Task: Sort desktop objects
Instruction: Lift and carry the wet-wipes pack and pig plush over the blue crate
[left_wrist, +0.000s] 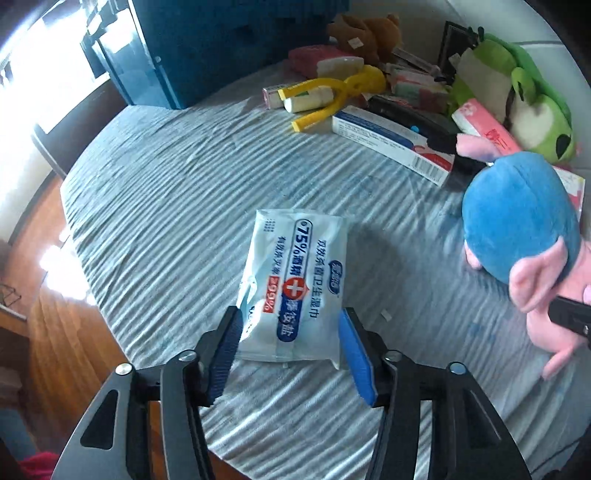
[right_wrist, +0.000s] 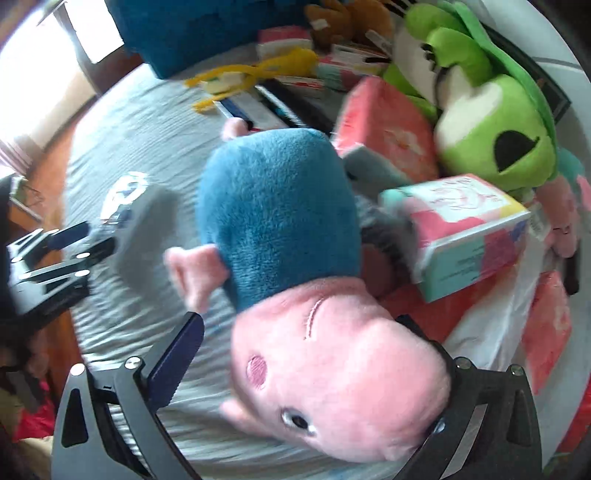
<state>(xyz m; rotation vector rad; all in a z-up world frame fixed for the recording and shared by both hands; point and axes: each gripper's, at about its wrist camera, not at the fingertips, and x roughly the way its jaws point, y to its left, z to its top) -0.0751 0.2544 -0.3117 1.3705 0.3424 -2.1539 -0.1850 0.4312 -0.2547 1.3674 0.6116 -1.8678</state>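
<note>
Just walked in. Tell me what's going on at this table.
A person is sorting clutter on a striped tablecloth with two handheld grippers. The left gripper stands open around a pack of alcohol wipes lying flat. The right gripper is wide open over the head of a pink pig plush in a blue shirt. Neither is gripped yet.

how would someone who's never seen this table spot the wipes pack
On the round table with the blue-grey striped cloth, look at its open part, away from the toy and box pile. The wet wipes pack lies there alone between the left gripper fingers: a flat, soft white-and-blue pouch with a red cross, unlike the stiff boxes.
</note>
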